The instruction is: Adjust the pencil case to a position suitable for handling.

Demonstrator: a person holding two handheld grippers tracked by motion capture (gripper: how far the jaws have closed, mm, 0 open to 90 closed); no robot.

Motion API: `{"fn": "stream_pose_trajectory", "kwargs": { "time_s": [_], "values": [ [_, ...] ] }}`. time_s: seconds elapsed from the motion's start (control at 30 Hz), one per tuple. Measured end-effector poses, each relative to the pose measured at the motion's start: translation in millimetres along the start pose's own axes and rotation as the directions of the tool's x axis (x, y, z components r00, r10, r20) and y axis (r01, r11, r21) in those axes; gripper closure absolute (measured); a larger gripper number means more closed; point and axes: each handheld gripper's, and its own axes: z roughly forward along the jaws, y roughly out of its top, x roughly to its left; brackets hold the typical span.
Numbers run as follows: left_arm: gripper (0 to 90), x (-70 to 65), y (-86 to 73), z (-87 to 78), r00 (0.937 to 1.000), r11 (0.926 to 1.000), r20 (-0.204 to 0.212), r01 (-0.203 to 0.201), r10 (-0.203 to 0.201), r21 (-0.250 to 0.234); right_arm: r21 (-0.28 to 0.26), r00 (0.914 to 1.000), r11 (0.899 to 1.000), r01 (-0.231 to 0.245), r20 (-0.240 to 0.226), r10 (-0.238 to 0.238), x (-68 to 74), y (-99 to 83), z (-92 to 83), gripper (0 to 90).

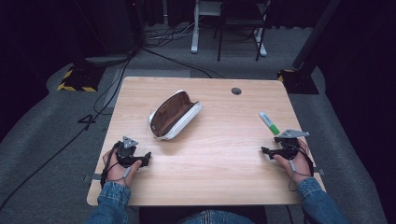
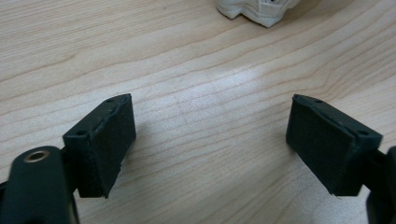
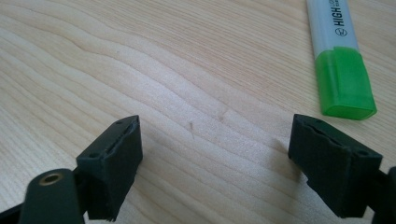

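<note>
Lying just beyond the spread, empty right gripper (image 3: 215, 163), the highlighter (image 3: 337, 51) looks light, stiff and slick, best pinched mid-barrel; left gripper (image 2: 210, 144) spread too.

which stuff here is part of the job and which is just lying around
Part of the job: green highlighter beside the open right gripper; open pencil case ahead of the open left gripper.

Just lying about: floor cables, chair beyond the table.

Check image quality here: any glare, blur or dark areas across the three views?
High view: table evenly lit, surroundings very dark. Left gripper view: pale sheen on the wood between the jaws, pencil case cut off at the top edge. Right gripper view: highlighter sharp, near jaws slightly soft.
</note>
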Motion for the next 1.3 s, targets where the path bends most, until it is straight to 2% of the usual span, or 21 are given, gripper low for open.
{"fn": "stream_pose_trajectory", "kwargs": {
  "time_s": [0.03, 0.07, 0.1, 0.17, 0.23, 0.3, 0.73, 0.93, 1.03, 1.13, 1.3],
  "values": [
    [17.7, 1.0, 0.3, -0.6, 0.9999, 0.9999, -0.004, 0.013, -0.013, -0.007, 0.0, 1.0, 1.0, 0.0, 0.0, 0.0, 0.0, 0.0, 0.0, 17.7],
    [21.5, 2.1, 0.5, -1.6, 0.9997, 0.9997, 0.002, 0.025, -0.025, -0.007, 0.0, 1.0, 1.0, 0.0, 0.0, 0.0, 0.1, 0.0, 0.0, 17.7],
    [28.2, 5.9, 2.0, -4.6, 0.9973, 0.9973, 0.024, 0.069, -0.069, -0.025, 0.0, 1.0, 1.0, 0.0, 0.001, 0.0, 0.4, -0.2, -0.3, 17.8],
    [27.0, 7.1, 4.0, -6.7, 0.9961, 0.9959, 0.025, 0.085, -0.084, -0.03, 0.0, 1.0, 1.0, 0.0, 0.002, 0.0, 0.5, -0.3, -0.3, 17.8],
    [26.7, 9.1, 10.8, -12.8, 0.9969, 0.9948, 0.008, 0.079, -0.078, -0.065, 0.0, 1.0, 1.0, -0.001, 0.003, 0.001, 0.9, -0.4, -0.5, 17.8],
    [26.1, 10.0, 16.2, -16.6, 0.9964, 0.993, 0.012, 0.084, -0.084, -0.083, 0.0, 1.0, 1.0, -0.002, 0.003, 0.002, 1.1, -0.5, -0.6, 17.8],
    [24.9, 9.9, 43.4, -30.5, 0.9974, 0.9885, 0.033, 0.068, -0.064, -0.135, -0.001, 1.0, 1.0, -0.001, 0.003, 0.001, 1.6, -1.2, -1.2, 17.8],
    [24.5, 8.6, 53.5, -32.2, 0.9977, 0.9846, 0.04, 0.061, -0.056, -0.163, -0.002, 1.0, 1.0, 0.0, 0.001, 0.0, 1.7, -1.5, -1.4, 17.8],
    [24.5, 7.6, 58.8, -32.3, 0.9972, 0.9823, 0.038, 0.07, -0.064, -0.174, -0.002, 1.0, 1.0, 0.0, 0.001, 0.0, 1.7, -1.5, -1.4, 17.8],
    [24.5, 7.4, 63.5, -31.8, 0.9961, 0.9766, 0.051, 0.081, -0.072, -0.199, -0.002, 1.0, 1.0, 0.0, 0.001, 0.0, 1.7, -1.5, -1.4, 17.8],
    [24.3, 6.1, 71.6, -29.4, 0.9971, 0.9758, 0.044, 0.071, -0.063, -0.207, -0.002, 1.0, 1.0, -0.001, 0.001, 0.001, 1.7, -1.5, -1.4, 17.8]
  ]
}}
